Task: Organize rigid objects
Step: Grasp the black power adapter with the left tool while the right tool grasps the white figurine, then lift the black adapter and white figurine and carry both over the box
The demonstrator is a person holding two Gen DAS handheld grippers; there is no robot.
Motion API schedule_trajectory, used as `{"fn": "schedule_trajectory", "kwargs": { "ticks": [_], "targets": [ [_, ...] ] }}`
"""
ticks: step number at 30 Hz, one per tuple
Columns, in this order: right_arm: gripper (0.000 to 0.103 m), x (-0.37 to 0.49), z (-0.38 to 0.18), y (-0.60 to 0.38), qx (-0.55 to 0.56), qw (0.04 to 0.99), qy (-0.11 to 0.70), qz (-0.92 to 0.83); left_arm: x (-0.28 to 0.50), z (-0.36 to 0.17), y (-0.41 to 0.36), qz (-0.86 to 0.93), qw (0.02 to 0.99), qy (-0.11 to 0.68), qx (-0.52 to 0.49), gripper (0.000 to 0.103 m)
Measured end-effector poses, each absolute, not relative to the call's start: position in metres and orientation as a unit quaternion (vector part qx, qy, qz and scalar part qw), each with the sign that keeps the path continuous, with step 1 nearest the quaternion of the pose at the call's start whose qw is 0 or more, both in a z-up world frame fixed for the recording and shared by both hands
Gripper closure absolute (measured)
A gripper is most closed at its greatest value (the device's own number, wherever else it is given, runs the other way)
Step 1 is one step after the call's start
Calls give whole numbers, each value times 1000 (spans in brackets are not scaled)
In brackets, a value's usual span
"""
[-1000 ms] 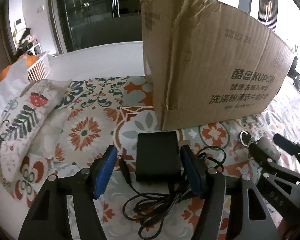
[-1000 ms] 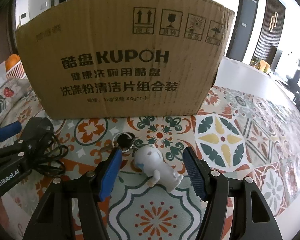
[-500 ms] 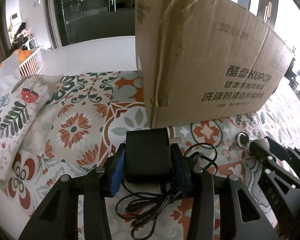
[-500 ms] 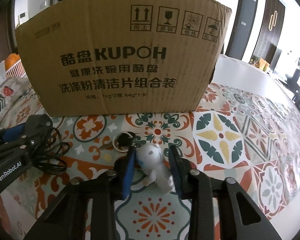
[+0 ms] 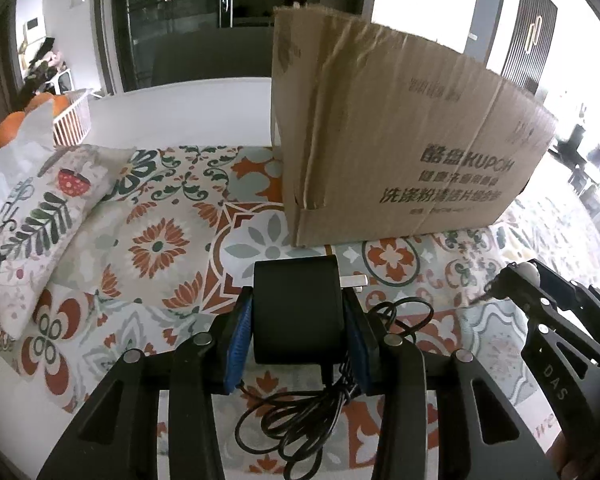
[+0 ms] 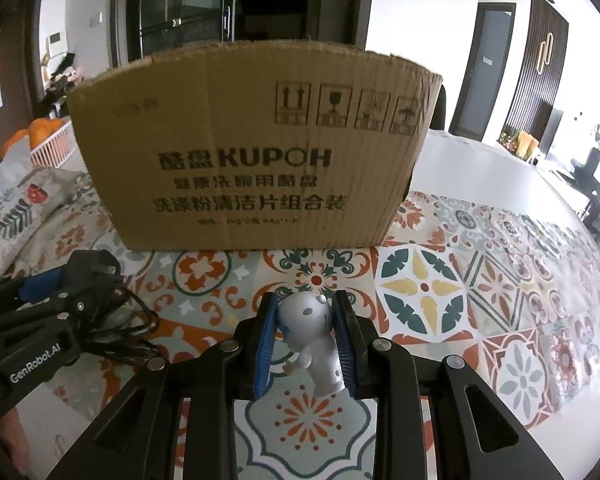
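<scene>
Nearest in the left wrist view, the left gripper [image 5: 298, 332] has its blue pads pressed against both sides of the black power adapter [image 5: 298, 312]. The adapter's loose cable [image 5: 300, 420] hangs in a tangle beneath, with its prongs pointing right.

In the right wrist view, the right gripper [image 6: 306, 332] is closed on the white figurine [image 6: 314, 336], which sits tilted between the pads, head toward the far side. A key ring may hang from the figurine; this is not clear.

Beyond both grippers the cardboard box [image 6: 252, 160] stands on the patterned tablecloth [image 6: 440, 300].

Recommended procedure:
- Raise each item above the box's near wall before moving forward.
- Lift the adapter high enough that the trailing cable clears the rim.
- Maintain grip pressure until each item is over the opening.
</scene>
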State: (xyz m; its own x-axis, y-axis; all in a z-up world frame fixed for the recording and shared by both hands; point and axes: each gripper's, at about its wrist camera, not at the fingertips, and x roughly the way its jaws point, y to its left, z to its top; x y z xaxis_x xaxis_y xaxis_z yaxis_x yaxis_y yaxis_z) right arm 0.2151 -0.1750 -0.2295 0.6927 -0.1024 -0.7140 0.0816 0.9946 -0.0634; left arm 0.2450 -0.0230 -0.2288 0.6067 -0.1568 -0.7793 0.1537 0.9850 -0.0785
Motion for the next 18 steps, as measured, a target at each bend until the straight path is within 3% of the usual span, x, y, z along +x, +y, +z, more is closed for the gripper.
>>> {"fn": "schedule_trajectory", "kwargs": {
  "ticks": [18],
  "targets": [
    [74, 179, -149, -171, -16, 945, 323, -43, 211, -141, -22, -98, 923, 373, -9, 61]
  ]
}}
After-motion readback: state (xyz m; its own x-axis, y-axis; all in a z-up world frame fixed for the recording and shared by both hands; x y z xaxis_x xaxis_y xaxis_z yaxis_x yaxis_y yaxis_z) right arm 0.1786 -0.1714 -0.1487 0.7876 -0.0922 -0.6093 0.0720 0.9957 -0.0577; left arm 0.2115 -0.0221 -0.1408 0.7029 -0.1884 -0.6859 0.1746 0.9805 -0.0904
